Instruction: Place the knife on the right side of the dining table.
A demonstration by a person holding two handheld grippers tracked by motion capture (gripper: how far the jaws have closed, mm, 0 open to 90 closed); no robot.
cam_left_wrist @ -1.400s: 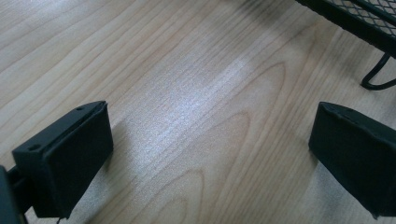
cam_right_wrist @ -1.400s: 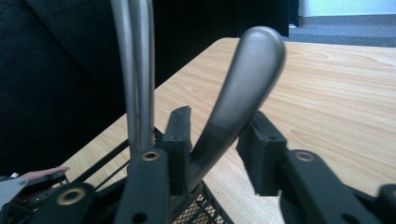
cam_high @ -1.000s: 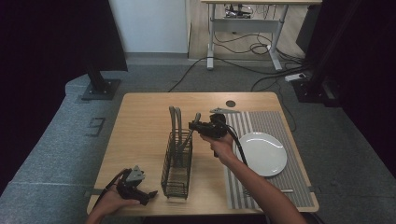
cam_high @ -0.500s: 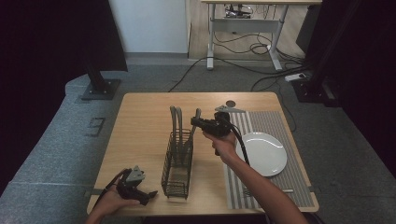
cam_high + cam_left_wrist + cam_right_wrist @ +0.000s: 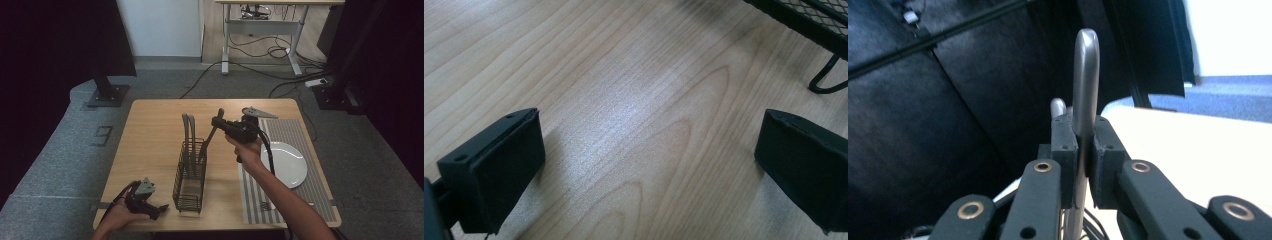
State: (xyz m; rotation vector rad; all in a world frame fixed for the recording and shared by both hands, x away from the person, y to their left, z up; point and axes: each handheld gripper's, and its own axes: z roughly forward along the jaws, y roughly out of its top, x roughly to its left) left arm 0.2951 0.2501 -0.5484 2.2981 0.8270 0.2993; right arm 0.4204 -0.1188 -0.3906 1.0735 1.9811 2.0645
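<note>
Right gripper view: right gripper (image 5: 1083,165) clamped tight on a grey utensil handle (image 5: 1085,75), pads pressing both flat sides, jaws just closed the last bit onto it. Handle upright between the jaws, rounded end sticking well above the pads, long axis along the jaws. Second handle tip (image 5: 1058,106) peeking just behind the left pad.

High view: utensil (image 5: 211,136) slanted, upper end at the right gripper (image 5: 220,121), lower end down in the wire caddy (image 5: 190,175).

Left gripper view: left gripper (image 5: 649,165) wide open, nothing between the jaws, bare table (image 5: 634,100) beneath, caddy foot (image 5: 826,80) beyond the right jaw.
</note>
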